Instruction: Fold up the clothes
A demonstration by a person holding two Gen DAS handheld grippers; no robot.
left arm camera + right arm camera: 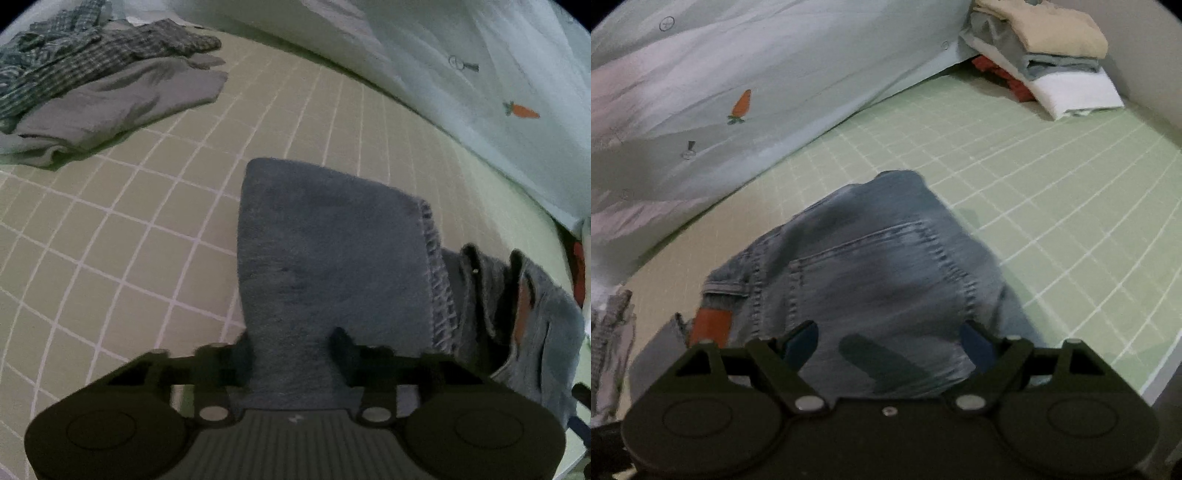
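My left claw (291,354) pinched a leg of the jeans (332,258) up off the bed (129,221), my right claw (886,343) hovered wide above them, a folded stack (1052,59) ahead, unfolded clothes (92,85) remaining.

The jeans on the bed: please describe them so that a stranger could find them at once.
On the green grid sheet, below the pale quilt with carrot prints, lie the blue denim jeans. The left gripper grips one folded part of them. Their stitched back pocket and orange waist patch set them apart from the folded stack.
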